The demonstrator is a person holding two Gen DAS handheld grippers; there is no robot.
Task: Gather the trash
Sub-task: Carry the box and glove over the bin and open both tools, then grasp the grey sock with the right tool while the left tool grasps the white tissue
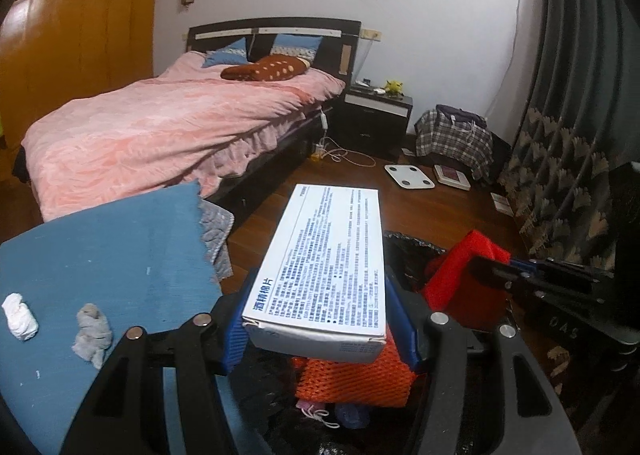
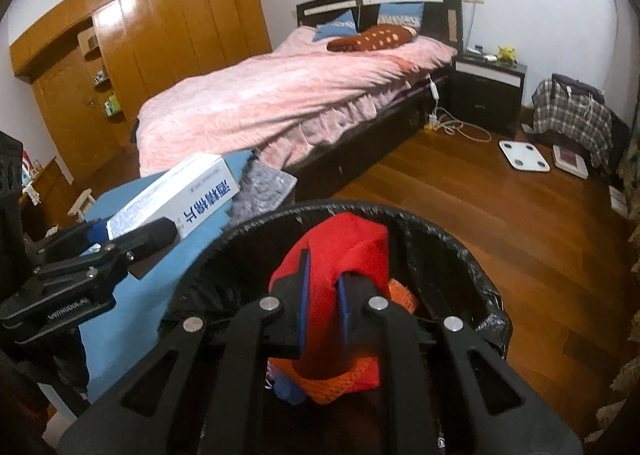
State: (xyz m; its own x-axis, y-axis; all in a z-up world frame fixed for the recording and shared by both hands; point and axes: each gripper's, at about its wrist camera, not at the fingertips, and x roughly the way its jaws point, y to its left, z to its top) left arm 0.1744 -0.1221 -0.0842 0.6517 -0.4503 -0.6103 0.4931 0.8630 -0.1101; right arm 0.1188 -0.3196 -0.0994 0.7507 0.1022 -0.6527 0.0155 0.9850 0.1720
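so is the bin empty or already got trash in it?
Not empty: orange foam netting lies inside the black-lined bin, under the red piece the right gripper holds.

A bed [image 1: 176, 127] with a pink cover [image 2: 280, 95] stands beside a dark nightstand [image 1: 376, 111]. A white scale [image 1: 409, 176] lies on the wooden floor [image 2: 480, 215], near a plaid bag [image 1: 454, 137]

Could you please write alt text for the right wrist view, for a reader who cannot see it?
The right tool grips a red cloth above a black-lined trash bin; at left, the left tool holds a white box.
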